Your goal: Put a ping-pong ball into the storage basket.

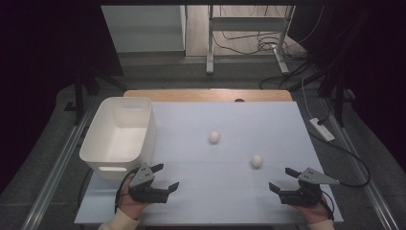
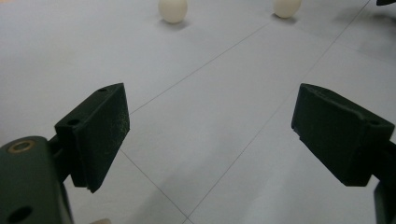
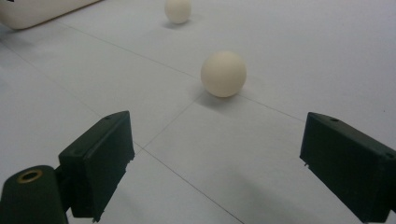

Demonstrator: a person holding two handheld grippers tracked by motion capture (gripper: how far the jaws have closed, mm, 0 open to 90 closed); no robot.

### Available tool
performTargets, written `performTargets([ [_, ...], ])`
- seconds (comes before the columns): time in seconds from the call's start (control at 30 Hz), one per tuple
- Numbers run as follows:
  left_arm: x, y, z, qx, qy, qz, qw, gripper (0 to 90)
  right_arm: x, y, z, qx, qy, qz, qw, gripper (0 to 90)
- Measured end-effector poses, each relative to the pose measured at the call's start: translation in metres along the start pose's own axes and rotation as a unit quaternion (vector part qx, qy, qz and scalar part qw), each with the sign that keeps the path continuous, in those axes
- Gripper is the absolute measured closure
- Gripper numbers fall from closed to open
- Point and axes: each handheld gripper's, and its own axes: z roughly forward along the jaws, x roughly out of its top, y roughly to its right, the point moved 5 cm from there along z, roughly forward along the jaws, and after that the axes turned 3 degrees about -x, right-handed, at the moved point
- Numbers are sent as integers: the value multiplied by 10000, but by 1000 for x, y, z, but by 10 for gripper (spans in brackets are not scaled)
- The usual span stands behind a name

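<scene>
A: Judging near ball (image 1: pixel 257 161): light, hard, smooth, prob. rolls off easily. Sits right of table (image 1: pixel 225 201) centre, just ahead of right tongs (image 1: pixel 280 180).

B: Agreed. Grip across widest part, gently. Both tongs apart, empty; left tongs (image 1: pixel 165 176) near bin (image 1: pixel 94 154).

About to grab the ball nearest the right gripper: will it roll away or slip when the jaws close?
The near ball is round and smooth on a flat table, so a nudge would likely roll it. It looks small and light; flat jaws may squeeze it out unless centred.
</scene>
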Motion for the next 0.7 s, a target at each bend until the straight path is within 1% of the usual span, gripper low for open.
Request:
performTargets([
  [0.27, 3, 3, 0, -12, 15, 32, 10000, 123, 0, 0, 0, -22, -35, -27, 10000, 103],
  [0.43, 5, 3, 1, -16, 16, 12, 10000, 123, -1, 0, 0, -20, -44, -19, 10000, 104],
  [0.7, 8, 5, 3, -34, -56, -6, 10000, 121, -1, 0, 0, -19, -29, -17, 10000, 104],
])
